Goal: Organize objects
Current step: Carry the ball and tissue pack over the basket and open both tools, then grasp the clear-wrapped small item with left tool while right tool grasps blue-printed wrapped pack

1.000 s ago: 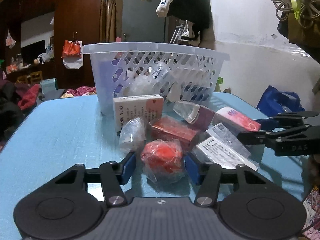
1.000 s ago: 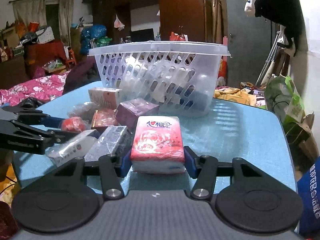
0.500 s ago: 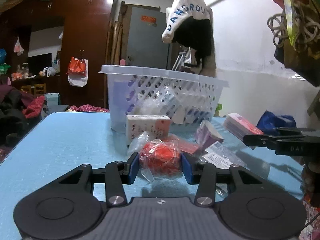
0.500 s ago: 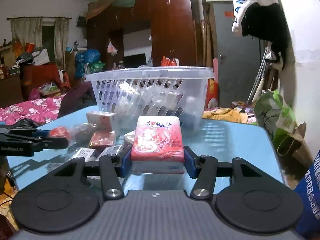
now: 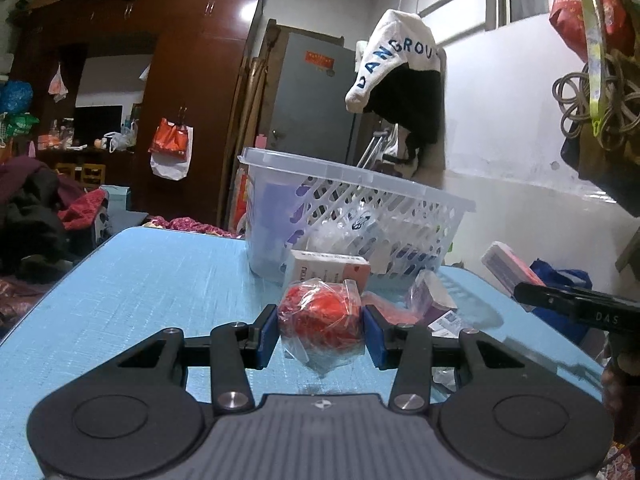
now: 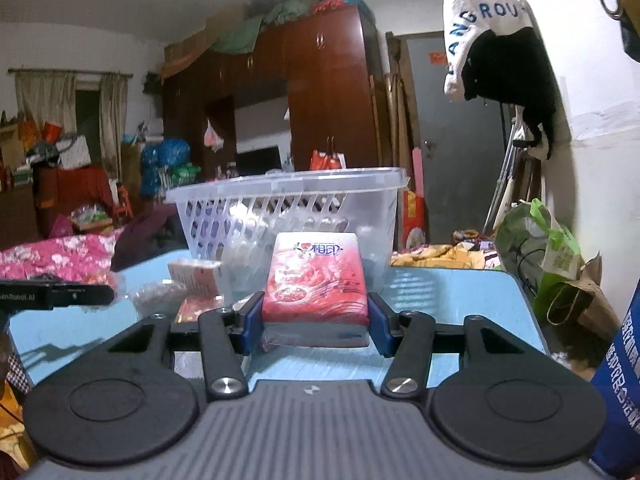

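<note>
Since a second ago we have lifted both loads off the blue table [image 5: 140, 280]: our left gripper [image 5: 320, 330] clamps the bagged red ball [image 5: 320, 316], our right gripper [image 6: 316, 322] the tissue pack [image 6: 316, 280]. Carry each over the basket [image 6: 288, 184] rim (it stands high); open room lies above.

Basket [image 5: 352, 216] rim open above, boxes [image 5: 328, 270] crowding its front, table [image 5: 140, 280] left bare

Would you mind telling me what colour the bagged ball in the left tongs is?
Orange-red, wrapped in a clear plastic bag; it shows best in the left wrist view.
</note>
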### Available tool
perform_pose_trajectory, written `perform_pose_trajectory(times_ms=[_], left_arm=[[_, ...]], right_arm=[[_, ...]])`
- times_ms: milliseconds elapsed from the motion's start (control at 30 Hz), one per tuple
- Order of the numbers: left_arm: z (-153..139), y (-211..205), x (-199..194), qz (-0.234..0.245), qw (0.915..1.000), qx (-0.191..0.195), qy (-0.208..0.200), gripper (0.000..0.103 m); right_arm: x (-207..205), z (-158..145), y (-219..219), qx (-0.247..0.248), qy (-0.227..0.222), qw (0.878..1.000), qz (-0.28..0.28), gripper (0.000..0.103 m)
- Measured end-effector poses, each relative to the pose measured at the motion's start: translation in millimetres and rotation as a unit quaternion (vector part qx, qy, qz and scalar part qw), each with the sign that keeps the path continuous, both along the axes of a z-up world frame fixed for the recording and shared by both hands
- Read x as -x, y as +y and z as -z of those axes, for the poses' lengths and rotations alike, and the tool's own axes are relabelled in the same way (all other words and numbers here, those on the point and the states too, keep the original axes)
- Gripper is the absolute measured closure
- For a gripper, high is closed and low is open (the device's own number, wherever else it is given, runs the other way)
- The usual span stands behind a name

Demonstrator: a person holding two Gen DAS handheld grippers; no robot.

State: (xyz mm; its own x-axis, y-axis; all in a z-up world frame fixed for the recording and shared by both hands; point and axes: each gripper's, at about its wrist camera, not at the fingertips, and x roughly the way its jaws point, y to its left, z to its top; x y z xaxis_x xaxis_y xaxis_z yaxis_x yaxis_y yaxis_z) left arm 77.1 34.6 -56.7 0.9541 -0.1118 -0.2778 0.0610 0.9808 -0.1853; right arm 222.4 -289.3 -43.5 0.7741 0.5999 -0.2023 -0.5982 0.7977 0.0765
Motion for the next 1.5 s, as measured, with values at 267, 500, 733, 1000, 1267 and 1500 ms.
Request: perform_pose_trajectory(times_ms=[267, 500, 733, 1000, 1267, 1500], left_arm=[[-9, 0, 8, 0.012, 0.9987, -0.004, -0.049, 0.054], [-85, -7, -39, 0.038, 0.9951, -0.023, -0.088, 0.054], [-140, -17, -159, 0.04, 0.9989, -0.023, -0.004, 0.054], [-108, -19, -163, 0.026, 0.9988, -0.035, 0.024, 0.017], [-61, -17, -75, 0.028, 0.9982, -0.046, 0.027, 0.017], [-28, -11, -54, 0.02, 0.9979, -0.044, 0.044, 0.017]], right_arm=[[7, -4, -4, -0.022, -0.034, 0.999, 0.0, 0.047], [-9, -66, 11, -0.026, -0.076, 0.997, -0.018, 0.047], [-97, -127, 83, 0.076, -0.048, 0.996, -0.02, 0.046], [-93, -100, 82, 0.096, -0.042, 0.994, -0.013, 0.004], [-27, -42, 36, 0.041, 0.03, 0.997, -0.049, 0.0], [-2, -2, 45, 0.015, 0.054, 0.995, -0.088, 0.027]])
